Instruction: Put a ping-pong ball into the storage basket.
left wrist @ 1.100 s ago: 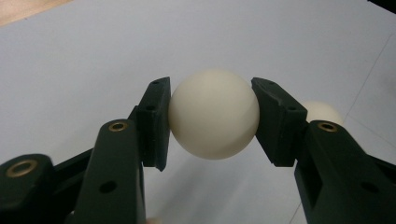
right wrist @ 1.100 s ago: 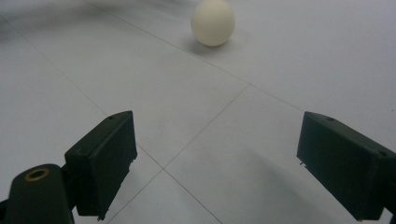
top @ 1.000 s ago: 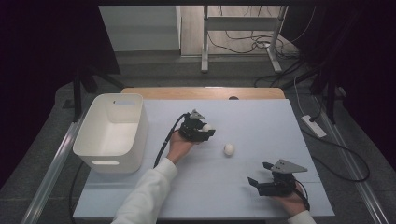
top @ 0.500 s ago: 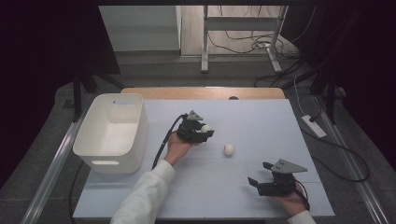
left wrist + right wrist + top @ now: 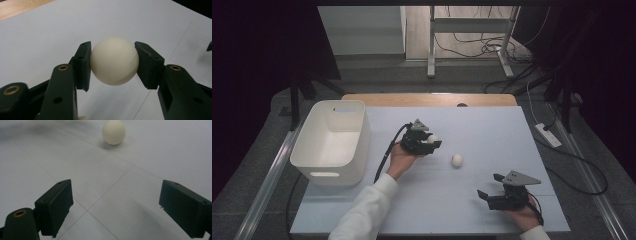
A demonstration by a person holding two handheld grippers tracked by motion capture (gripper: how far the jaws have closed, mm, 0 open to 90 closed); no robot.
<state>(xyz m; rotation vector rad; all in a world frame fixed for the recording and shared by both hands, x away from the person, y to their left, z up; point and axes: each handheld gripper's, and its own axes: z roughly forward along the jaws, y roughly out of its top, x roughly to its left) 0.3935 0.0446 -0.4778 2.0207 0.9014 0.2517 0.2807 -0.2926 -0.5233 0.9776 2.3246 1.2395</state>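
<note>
A small cream-white ball (image 5: pixel 114 60) is pinched at its widest part by the left tongs (image 5: pixel 428 141), presumably for the white plastic bin (image 5: pixel 332 141). The right tongs (image 5: pixel 493 186) are held spread above the bench (image 5: pixel 492 125), aimed at a second cream-white ball (image 5: pixel 114 131).

bin (image 5: pixel 332 142) left on table (image 5: pixel 492 120), loose ball (image 5: pixel 457 160) mid-table

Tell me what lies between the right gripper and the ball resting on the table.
Nothing: between the right gripper and the loose ball the right gripper view shows only bare white tabletop crossed by thin lines.
</note>
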